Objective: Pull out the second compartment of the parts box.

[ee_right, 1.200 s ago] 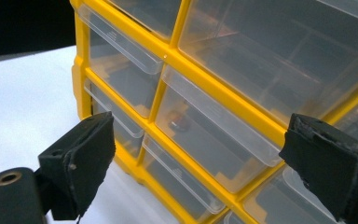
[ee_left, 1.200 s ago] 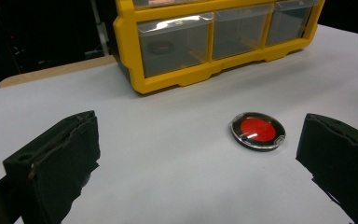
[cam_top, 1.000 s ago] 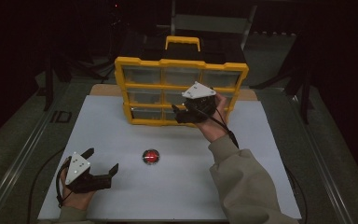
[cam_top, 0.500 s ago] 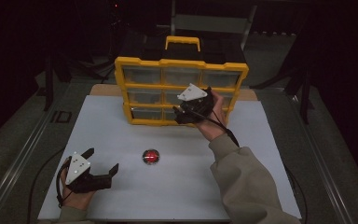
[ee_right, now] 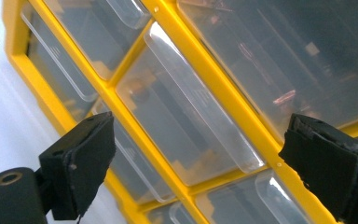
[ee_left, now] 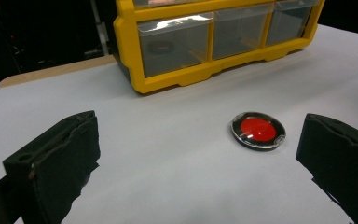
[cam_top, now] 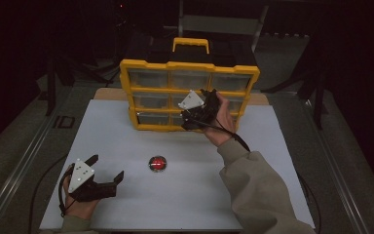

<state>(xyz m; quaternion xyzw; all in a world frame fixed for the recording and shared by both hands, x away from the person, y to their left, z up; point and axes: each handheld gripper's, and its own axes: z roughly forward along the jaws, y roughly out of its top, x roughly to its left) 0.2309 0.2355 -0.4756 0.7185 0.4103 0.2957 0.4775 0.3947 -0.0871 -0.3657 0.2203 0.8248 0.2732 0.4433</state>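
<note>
Drawers (cam_top: 189, 99) of the yellow organizer (cam_top: 190, 68) sit in the upper middle of the high view, and I have my right tool (cam_top: 195, 116) up against the middle one, released (its jaws stand wide on either side of the clear front). My left tool (cam_top: 108, 171) rests low at lower left on the white surface (cam_top: 272, 161), also released, the red disc (cam_top: 158, 163) just beside it.

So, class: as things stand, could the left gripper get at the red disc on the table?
Probably yes: the left gripper is open, and bare table lies between it and the red disc.
</note>
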